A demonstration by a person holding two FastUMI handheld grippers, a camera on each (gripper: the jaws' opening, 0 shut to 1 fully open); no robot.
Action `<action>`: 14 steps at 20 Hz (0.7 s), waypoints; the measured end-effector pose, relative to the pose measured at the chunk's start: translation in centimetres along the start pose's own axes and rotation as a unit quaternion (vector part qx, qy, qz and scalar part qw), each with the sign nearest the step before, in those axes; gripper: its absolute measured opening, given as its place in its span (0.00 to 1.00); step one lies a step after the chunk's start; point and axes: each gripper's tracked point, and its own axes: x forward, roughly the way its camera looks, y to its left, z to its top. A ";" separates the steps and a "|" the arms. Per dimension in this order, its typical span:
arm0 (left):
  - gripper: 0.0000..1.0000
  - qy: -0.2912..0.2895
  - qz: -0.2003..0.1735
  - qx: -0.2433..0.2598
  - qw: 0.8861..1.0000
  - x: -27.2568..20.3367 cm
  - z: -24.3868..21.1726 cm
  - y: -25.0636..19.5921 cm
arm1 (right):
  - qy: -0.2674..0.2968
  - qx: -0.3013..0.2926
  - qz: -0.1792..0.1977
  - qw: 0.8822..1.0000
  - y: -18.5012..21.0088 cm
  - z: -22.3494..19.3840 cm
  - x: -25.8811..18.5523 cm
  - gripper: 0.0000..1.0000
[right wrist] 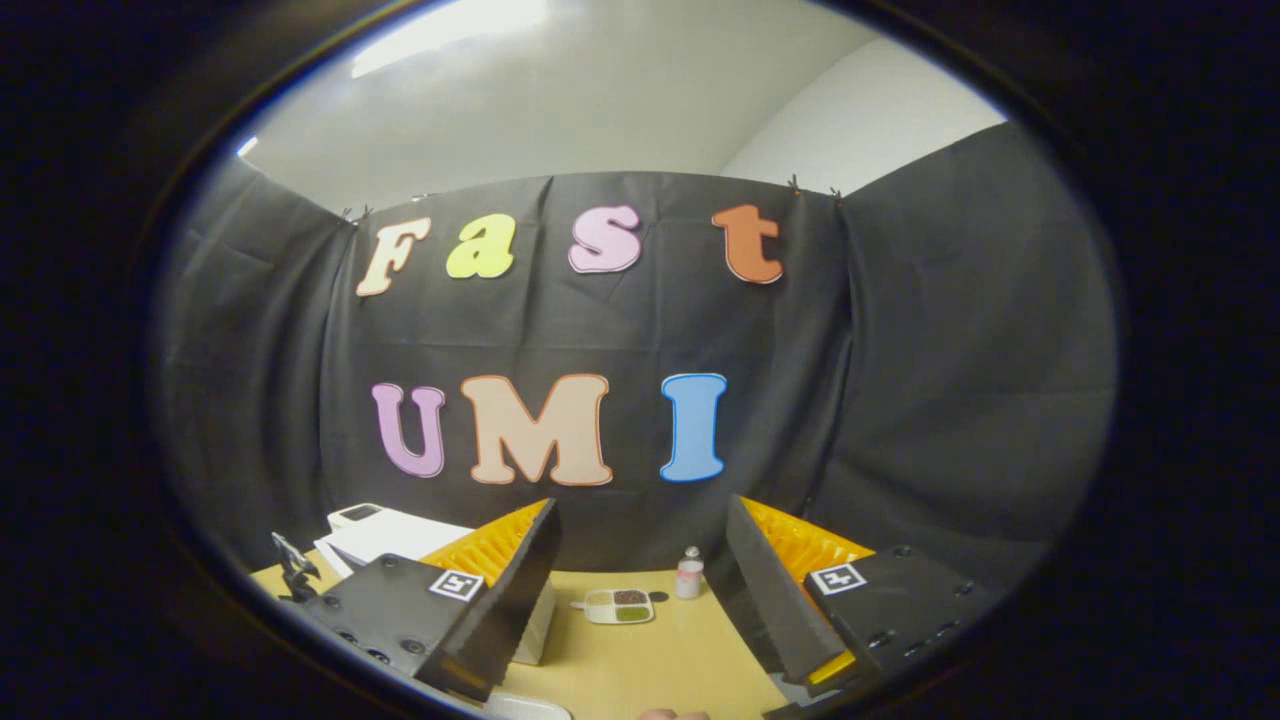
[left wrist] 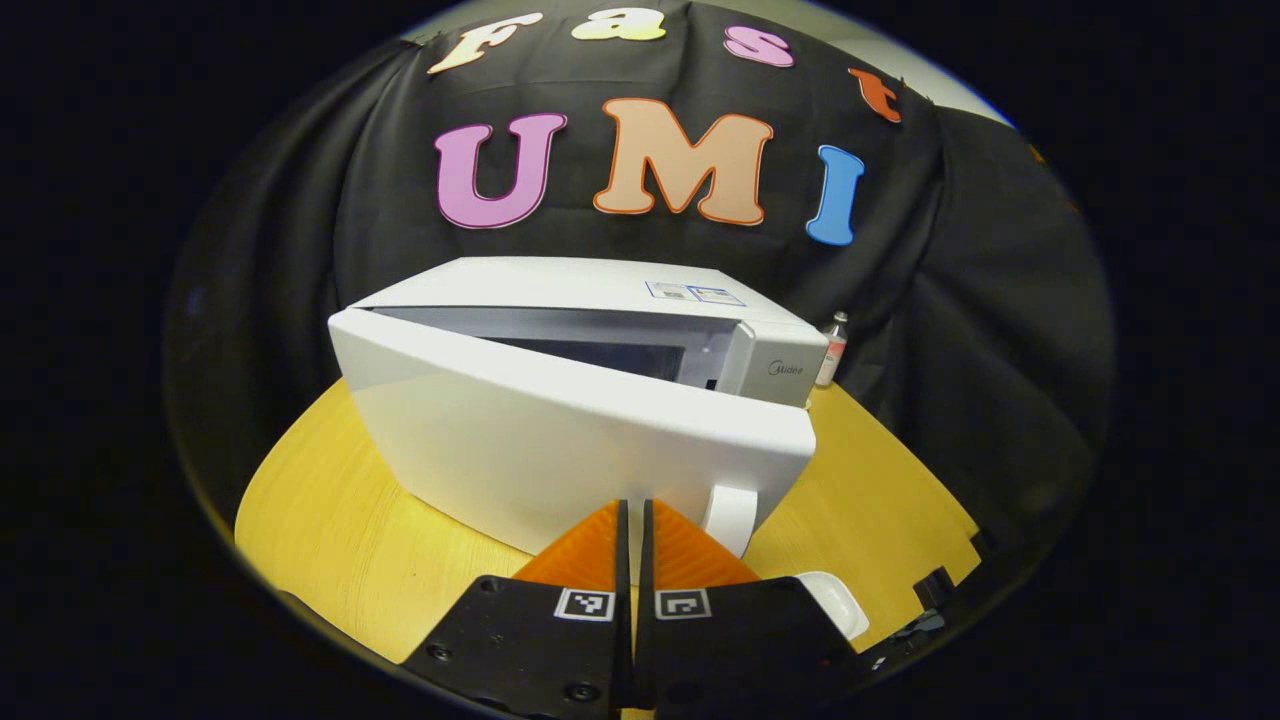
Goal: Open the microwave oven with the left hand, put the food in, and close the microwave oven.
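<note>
The white microwave (left wrist: 560, 440) stands on the round yellow table (left wrist: 340, 540). Its door (left wrist: 600, 450) is ajar, hinged on the left, with the right end swung toward me and a dark gap showing above it. The white door handle (left wrist: 730, 515) is at the door's lower right. My left gripper (left wrist: 633, 508) is shut with nothing between its orange fingers, right in front of the door and just left of the handle. In the right gripper view, my right gripper (right wrist: 642, 505) hangs open above the table. Beyond it lies a small white food tray (right wrist: 620, 605) with dark and green portions.
A small bottle (right wrist: 690, 573) stands at the back of the table, to the right of the microwave (right wrist: 390, 530); the same bottle (left wrist: 832, 350) is by the microwave's right corner. A white rounded object (left wrist: 832, 600) lies near the table's front edge. Black cloth walls the booth.
</note>
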 end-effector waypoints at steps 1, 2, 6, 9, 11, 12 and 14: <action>0.00 0.001 -0.001 -0.001 1.000 0.5 0.1 -0.2 | 0.000 -0.001 0.003 1.000 -0.1 -0.1 0.1 0.96; 0.01 -0.001 -0.002 -0.002 1.000 1.1 0.4 -0.4 | -0.001 -0.001 0.005 1.000 -0.3 0.0 0.3 0.96; 0.00 -0.004 -0.001 0.012 1.000 3.1 1.4 -0.9 | -0.009 0.001 0.017 1.000 -0.5 0.4 0.6 0.96; 0.01 0.000 0.007 0.018 1.000 4.5 1.8 -0.9 | -0.010 -0.007 0.020 1.000 -0.8 0.1 1.1 0.96; 0.01 -0.001 0.013 0.020 1.000 5.4 2.0 -0.9 | -0.006 -0.008 0.027 1.000 -0.3 -0.1 1.1 0.96; 0.01 -0.001 0.016 0.019 1.000 5.8 2.1 -0.9 | -0.005 -0.008 0.030 1.000 -0.3 -0.1 1.1 0.96; 0.01 -0.004 0.019 0.015 1.000 6.6 2.7 -0.7 | -0.004 -0.013 0.029 0.999 -0.5 -0.2 1.3 1.00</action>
